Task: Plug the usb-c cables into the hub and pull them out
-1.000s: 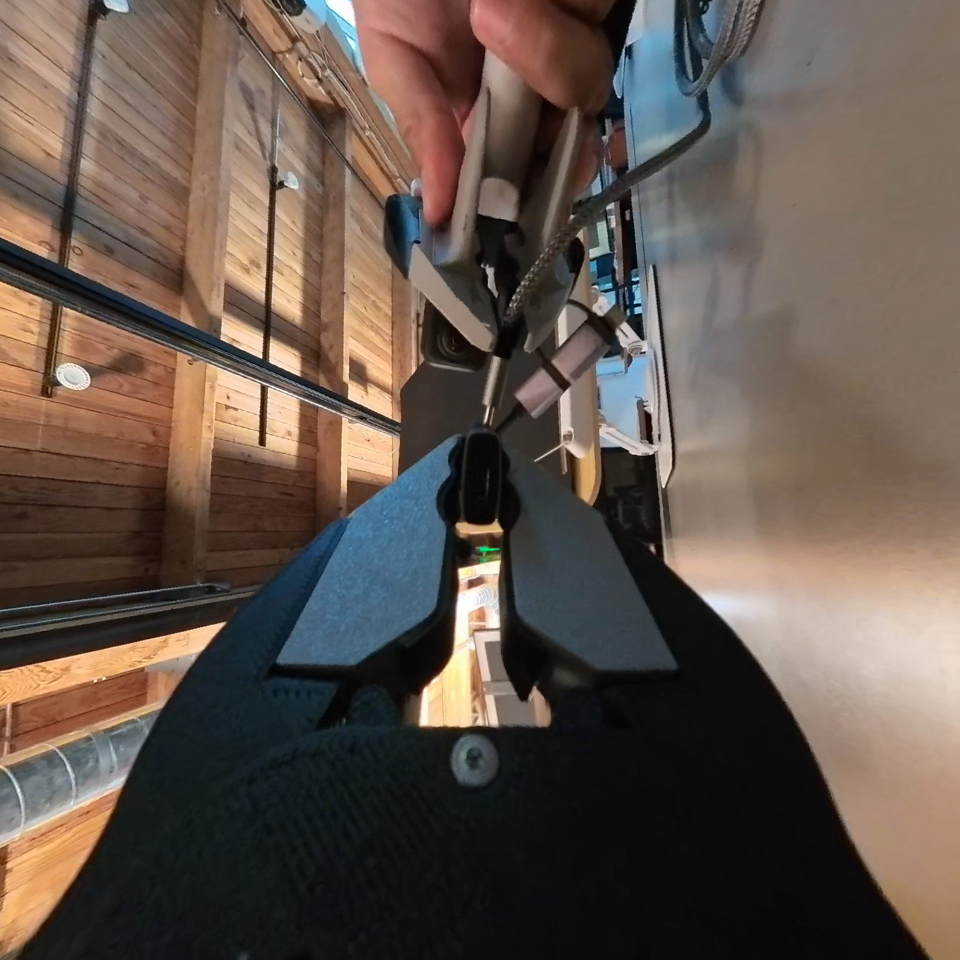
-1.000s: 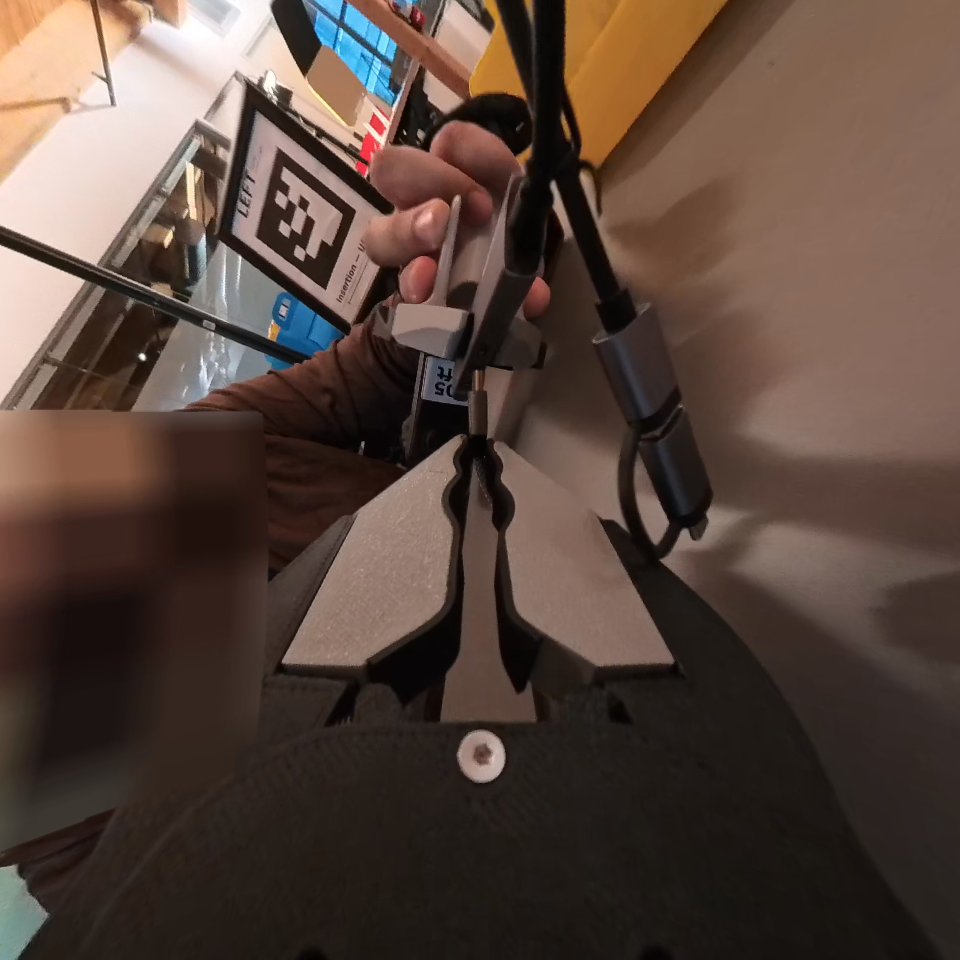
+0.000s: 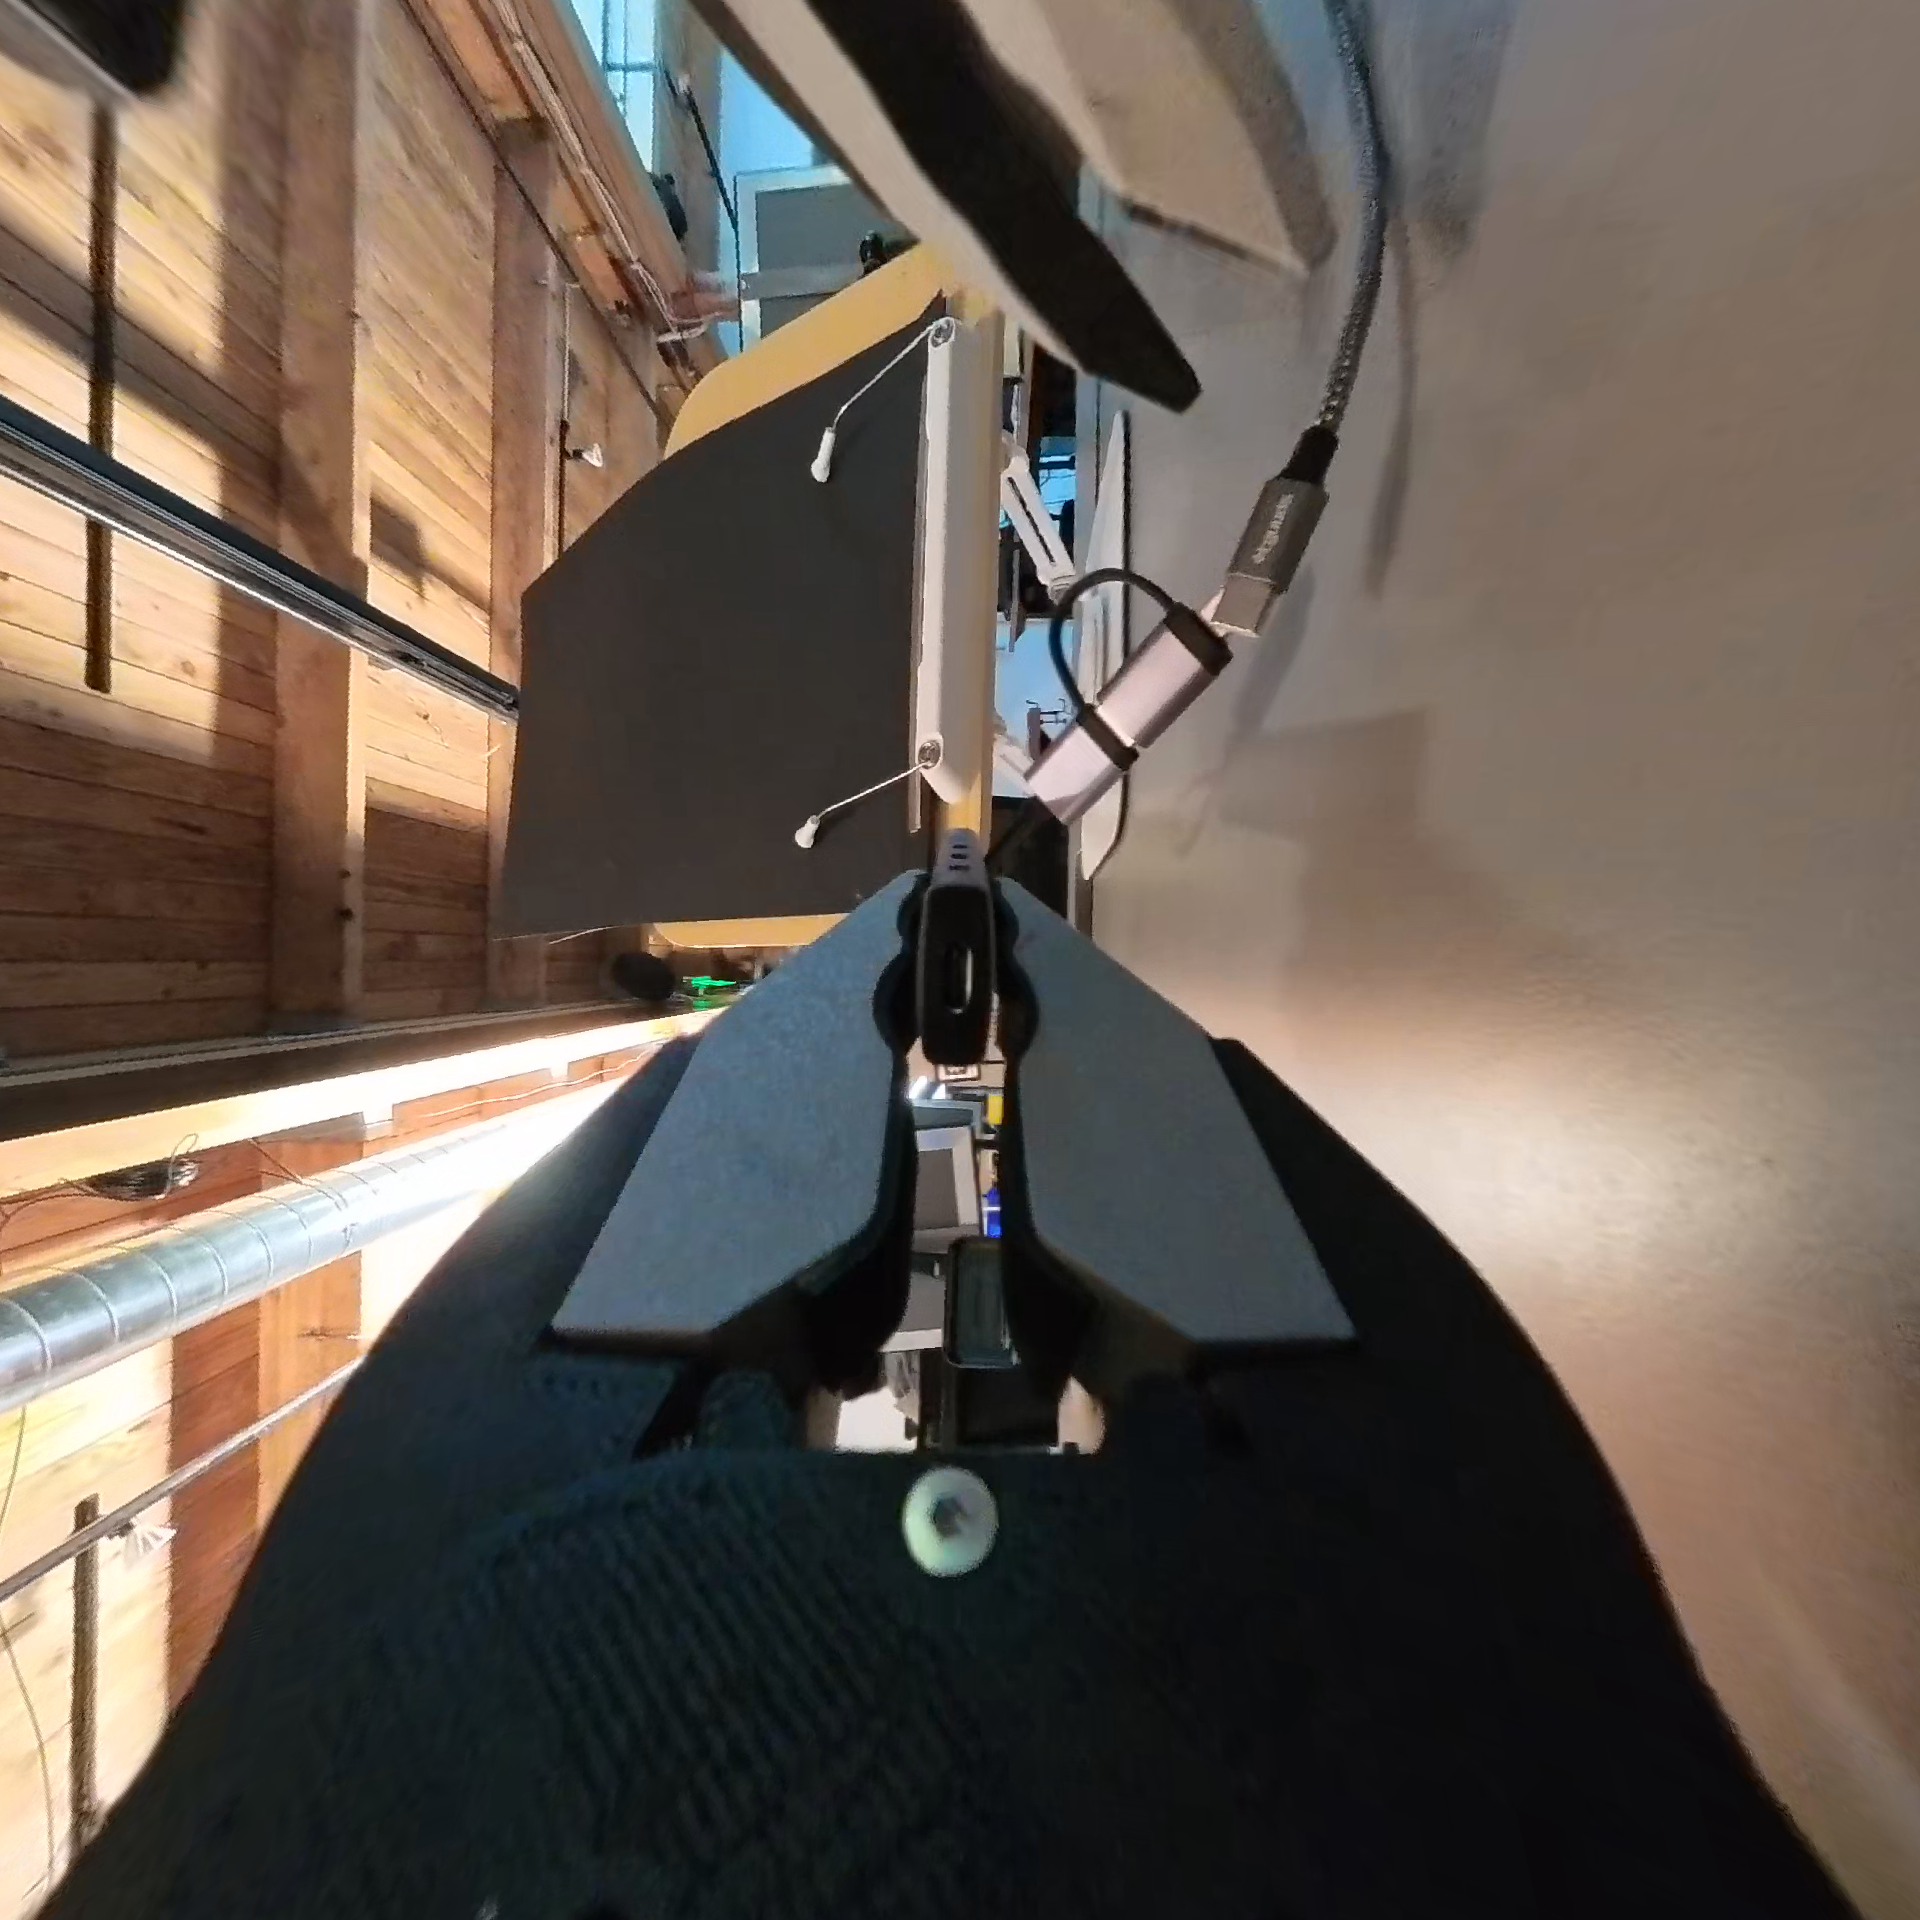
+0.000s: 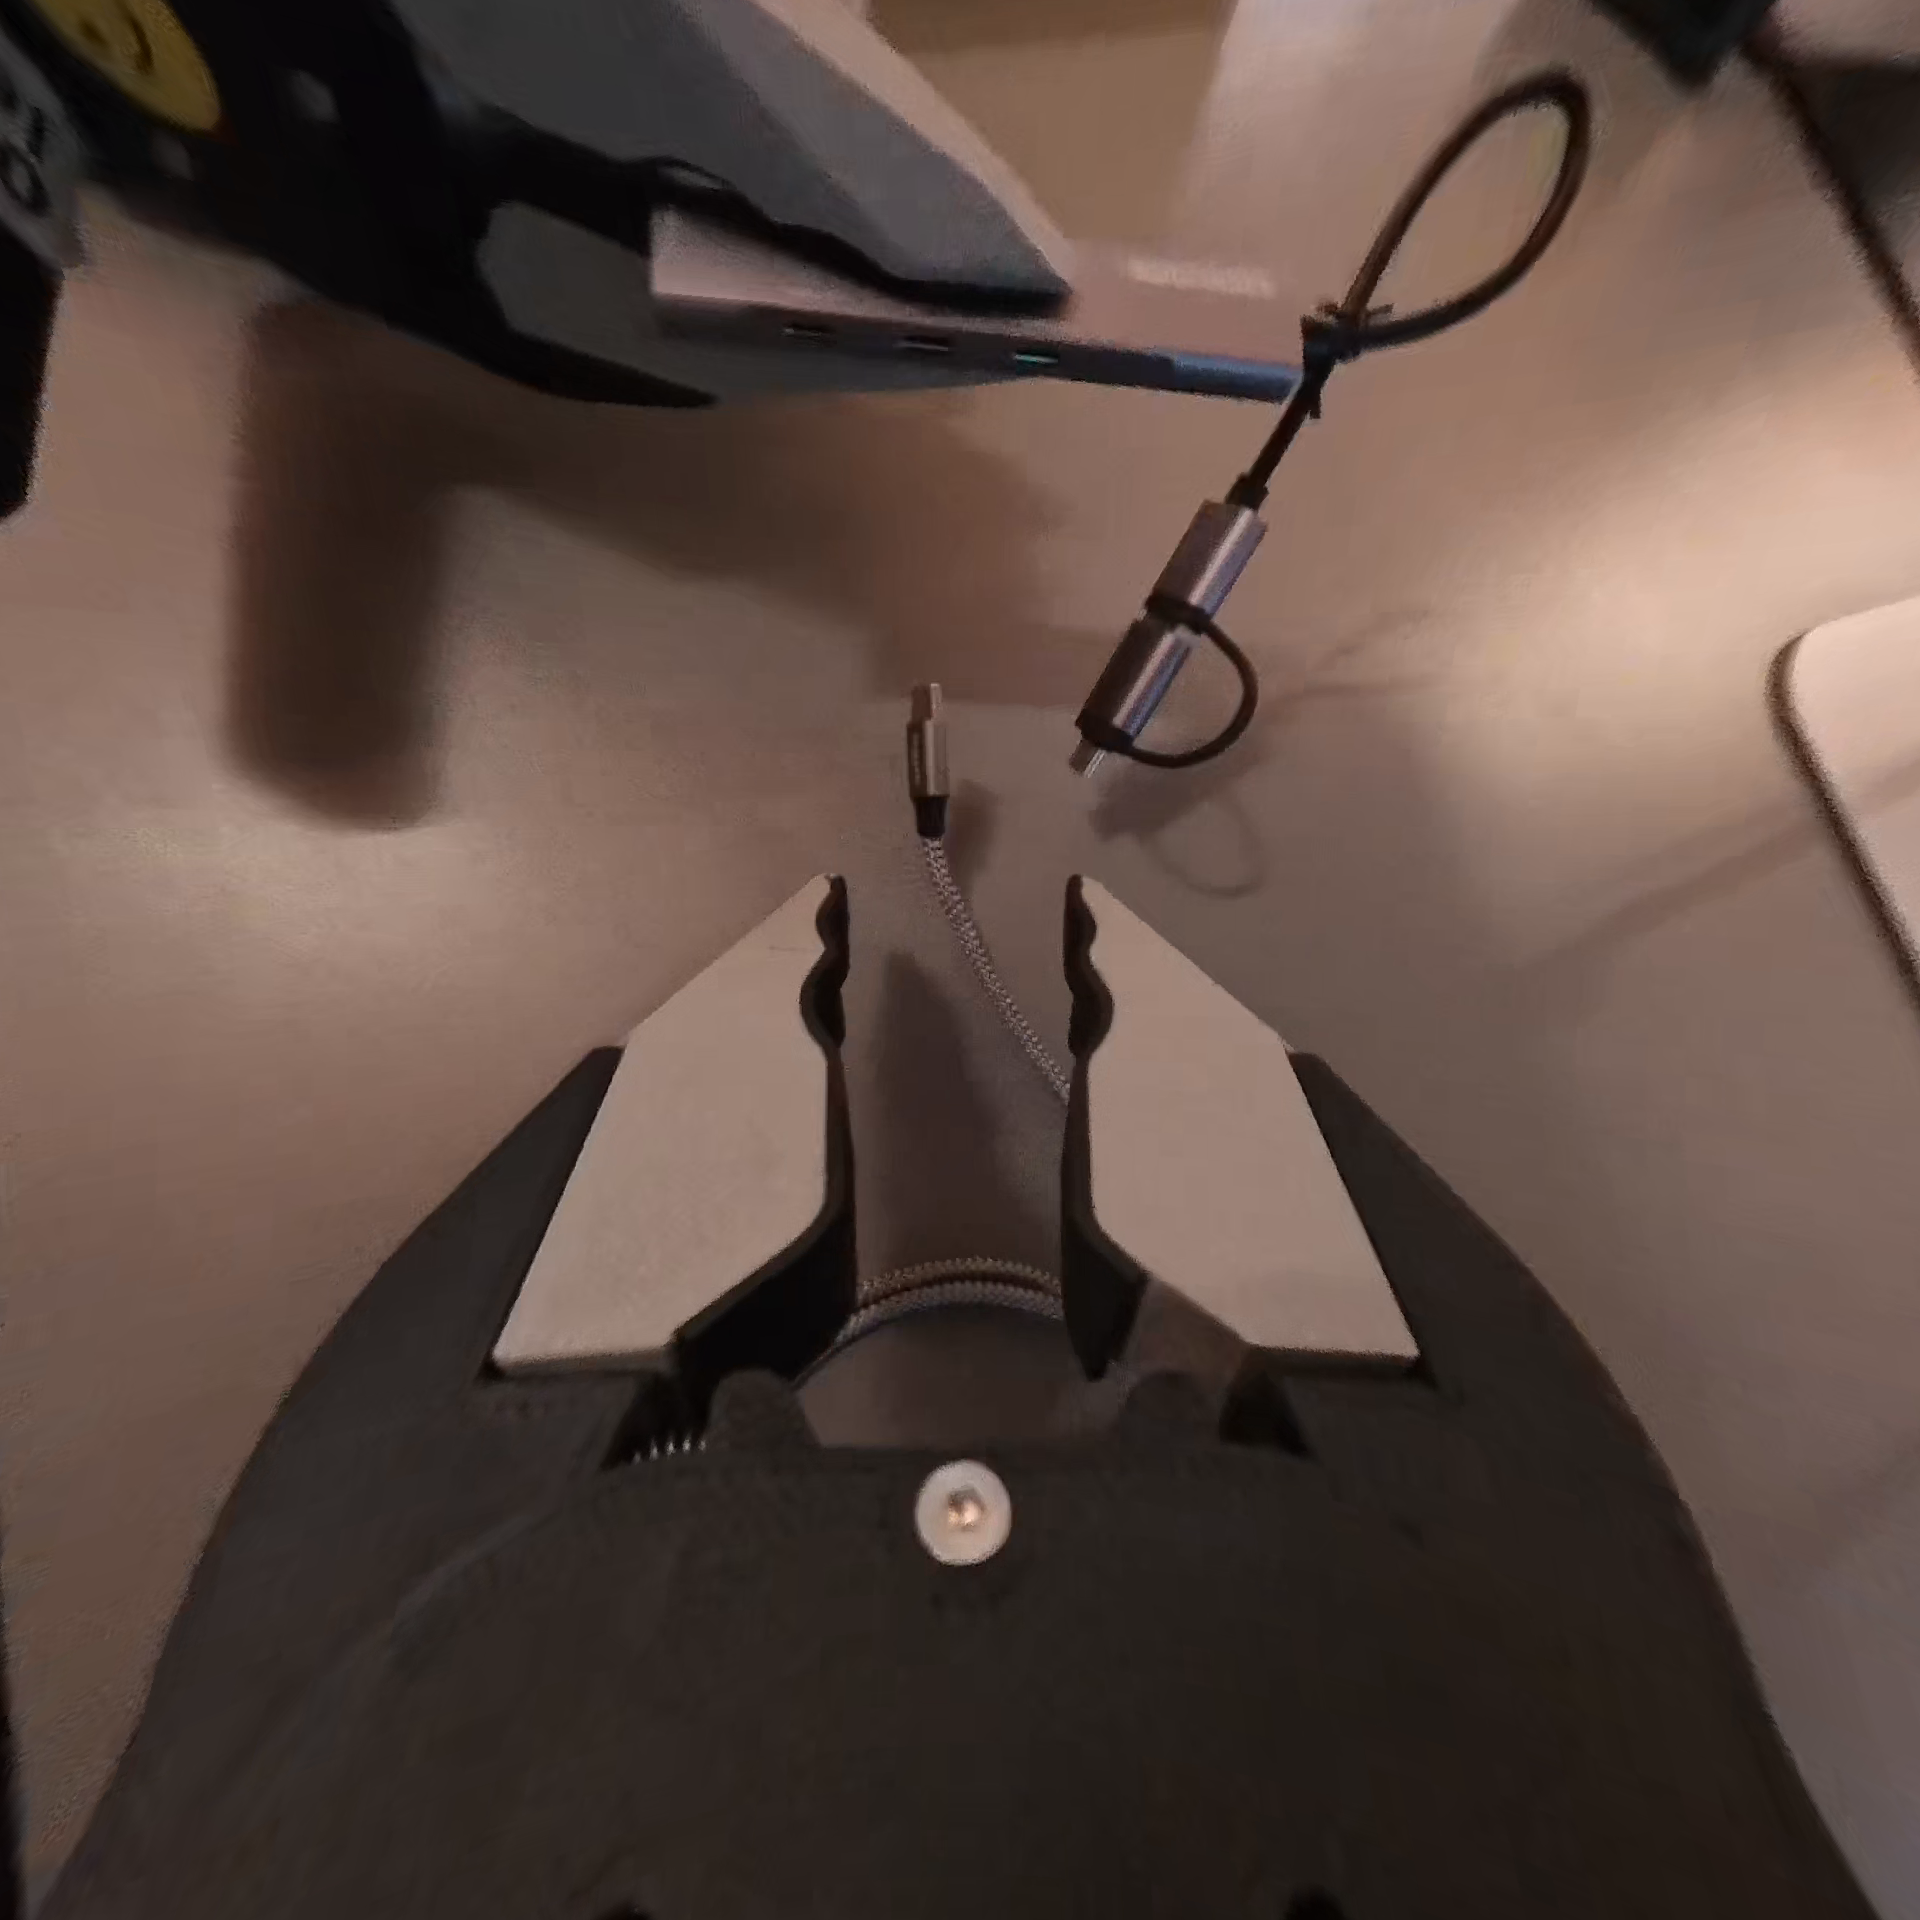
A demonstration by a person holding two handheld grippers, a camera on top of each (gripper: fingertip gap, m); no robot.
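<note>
The hub (image 3: 954, 971) is pinched by its end between the fingers of the left gripper (image 3: 954, 951) and held up off the table (image 4: 1455, 1039); the right gripper (image 4: 951, 894) is spread wide with nothing in it. The braided cable (image 4: 982, 966) is lying flat on the table, its silver plug (image 4: 927, 764) just past the right fingertips. For a good grab, the plug's hard body should be squeezed, not the soft cord, and kept straight for the small hole. The hub's own short lead with its adapter (image 4: 1169, 649) is dangling nearby; the hub is smeared by blur in the right view, so its holes can hardly be told apart.
</note>
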